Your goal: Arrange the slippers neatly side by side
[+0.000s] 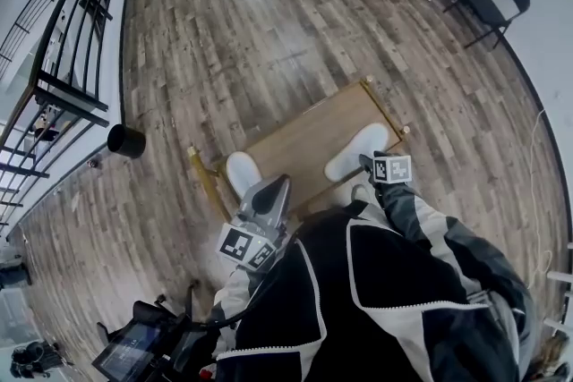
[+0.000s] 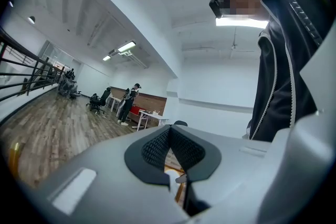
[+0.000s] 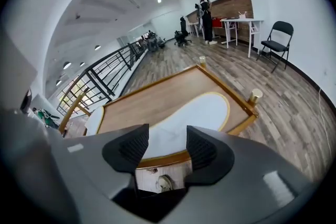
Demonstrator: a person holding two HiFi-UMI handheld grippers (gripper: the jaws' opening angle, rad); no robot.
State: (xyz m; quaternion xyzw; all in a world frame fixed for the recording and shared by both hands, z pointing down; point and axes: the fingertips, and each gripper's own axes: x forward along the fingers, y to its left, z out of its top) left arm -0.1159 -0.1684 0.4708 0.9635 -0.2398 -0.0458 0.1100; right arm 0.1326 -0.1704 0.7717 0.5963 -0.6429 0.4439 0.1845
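The low wooden tabletop carries two white slippers, well apart: the right slipper lies near one end and the left slipper at the other. The right tongs stand spread wide above the right slipper's near end, pinching nothing. The left tongs are pressed together and empty, near the left slipper.

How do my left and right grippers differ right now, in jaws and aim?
The left gripper has its jaws shut, pads together with nothing between them; the right gripper has its jaws wide apart. The left gripper points level across the room; the right gripper tilts down at the wooden table, with a white slipper showing through its gap. Shared: neither grips a slipper.
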